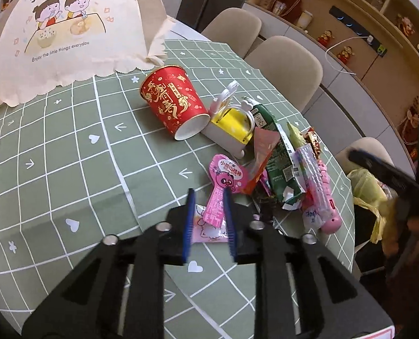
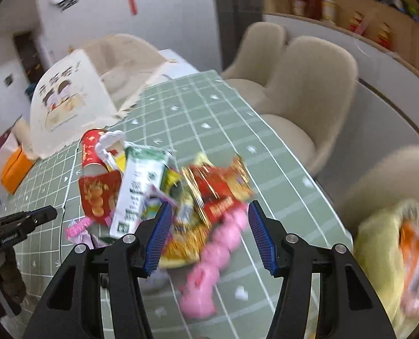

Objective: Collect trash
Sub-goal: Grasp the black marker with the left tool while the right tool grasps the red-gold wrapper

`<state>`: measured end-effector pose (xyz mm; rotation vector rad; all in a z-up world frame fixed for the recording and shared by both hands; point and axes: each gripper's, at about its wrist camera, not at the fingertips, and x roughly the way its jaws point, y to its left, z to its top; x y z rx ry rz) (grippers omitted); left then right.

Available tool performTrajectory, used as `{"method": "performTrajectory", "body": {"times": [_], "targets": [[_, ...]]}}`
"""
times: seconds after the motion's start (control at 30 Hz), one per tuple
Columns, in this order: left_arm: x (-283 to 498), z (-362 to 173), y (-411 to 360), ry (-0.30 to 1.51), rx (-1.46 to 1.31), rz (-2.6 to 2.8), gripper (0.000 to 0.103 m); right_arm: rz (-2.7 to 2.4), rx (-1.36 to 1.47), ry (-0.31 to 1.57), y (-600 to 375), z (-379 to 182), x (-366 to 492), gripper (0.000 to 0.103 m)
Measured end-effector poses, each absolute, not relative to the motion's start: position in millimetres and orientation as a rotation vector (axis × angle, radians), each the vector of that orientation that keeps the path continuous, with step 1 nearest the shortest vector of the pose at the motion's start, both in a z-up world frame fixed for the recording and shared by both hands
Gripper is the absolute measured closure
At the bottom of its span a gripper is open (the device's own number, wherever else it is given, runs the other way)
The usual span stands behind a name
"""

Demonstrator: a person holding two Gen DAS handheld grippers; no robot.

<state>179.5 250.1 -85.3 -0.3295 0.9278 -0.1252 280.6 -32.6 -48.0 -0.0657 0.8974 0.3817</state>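
The green checked tablecloth (image 1: 68,152) fills the left wrist view, bare at lower left, its edge curving down the right. The trash pile (image 1: 277,163) lies right of centre near that edge, the red cup (image 1: 170,101) on its side above. The left gripper (image 1: 209,195), tilted down, stands narrowly parted around a pink wrapper (image 1: 215,206); whether it pinches is unclear. The right gripper (image 2: 208,206) gapes wide over blurred wrappers. A yellow bag (image 2: 384,254) is cut off at lower right.

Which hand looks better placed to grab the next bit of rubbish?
Probably the left. The left gripper already straddles the pink wrapper, jaws narrow. The right gripper gapes over the pile, gripping nothing.
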Motion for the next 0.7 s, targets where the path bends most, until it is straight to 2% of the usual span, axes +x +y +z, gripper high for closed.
{"method": "performTrajectory", "body": {"times": [0.1,0.27,0.53,0.6,0.63,0.7], "targets": [[175,-85,255,0.916,-0.355,-0.141,0.071,0.375,-0.099,0.901,-22,-56,308,0.05],[169,-87,253,0.931,-0.362,-0.128,0.07,0.291,0.02,0.977,-24,-85,352,0.05],[165,-97,246,0.961,-0.369,-0.135,0.068,0.221,0.12,1.092,-36,-124,355,0.05],[166,-98,243,0.964,-0.369,-0.142,0.068,0.25,0.146,1.083,-37,-122,353,0.066],[167,-98,242,0.963,-0.367,-0.146,0.068,0.274,0.16,1.092,-39,-122,353,0.071],[168,-97,238,0.96,-0.36,-0.154,0.068,0.313,0.175,1.096,-38,-116,352,0.072]]}}
